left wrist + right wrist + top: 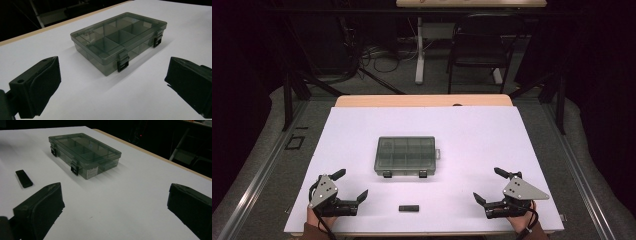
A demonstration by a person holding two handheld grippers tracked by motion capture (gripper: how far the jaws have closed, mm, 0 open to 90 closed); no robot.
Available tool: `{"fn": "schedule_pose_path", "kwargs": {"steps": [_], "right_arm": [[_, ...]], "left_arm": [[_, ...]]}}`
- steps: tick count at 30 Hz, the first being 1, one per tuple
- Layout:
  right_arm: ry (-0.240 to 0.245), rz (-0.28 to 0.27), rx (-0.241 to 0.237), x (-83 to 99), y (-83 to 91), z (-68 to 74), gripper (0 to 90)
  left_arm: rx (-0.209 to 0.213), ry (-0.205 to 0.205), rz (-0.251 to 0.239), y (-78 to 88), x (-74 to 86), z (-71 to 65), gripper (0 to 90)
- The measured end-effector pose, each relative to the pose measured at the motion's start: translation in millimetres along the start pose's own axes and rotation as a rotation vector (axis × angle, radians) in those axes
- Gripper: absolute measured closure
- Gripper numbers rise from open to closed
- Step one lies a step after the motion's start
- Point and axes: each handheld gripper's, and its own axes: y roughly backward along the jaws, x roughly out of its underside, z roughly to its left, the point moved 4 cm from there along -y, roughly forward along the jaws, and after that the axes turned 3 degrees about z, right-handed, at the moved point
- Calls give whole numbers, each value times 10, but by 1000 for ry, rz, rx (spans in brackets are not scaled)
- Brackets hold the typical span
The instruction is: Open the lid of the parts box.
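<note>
A smoky clear compartment box [405,155] lies shut in the middle of the white table [472,130], its two black latches facing the near edge. A small flat black bar [409,208] lies in front of it near the table's near edge. My left gripper [350,185] rests at the near left, open and with nothing between its jaws. My right gripper [490,186] rests at the near right, also open and bare. The left gripper view looks at the box [120,37] between wide jaws. The right gripper view has the box [83,151] and the bar [23,178].
The white sheet covers a wooden table whose far edge [422,100] shows bare wood. Beyond it stand a black chair [482,45] and a white table leg [419,50] on a grey floor. Metal rails run along both sides.
</note>
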Motion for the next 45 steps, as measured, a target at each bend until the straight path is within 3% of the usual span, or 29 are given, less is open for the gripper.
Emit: {"fn": "schedule_pose_path", "kwargs": {"steps": [10,27,45], "right_arm": [[5,34,-12,-28,-111,6,0],[-3,69,-44,-115,-349,42,0],[-20,130,-100,-220,-695,68,0]], "left_arm": [[21,-9,46,-114,-16,16,0],[19,27,76,-234,-47,114,0],[26,15,97,-413,-113,175,0]]}}
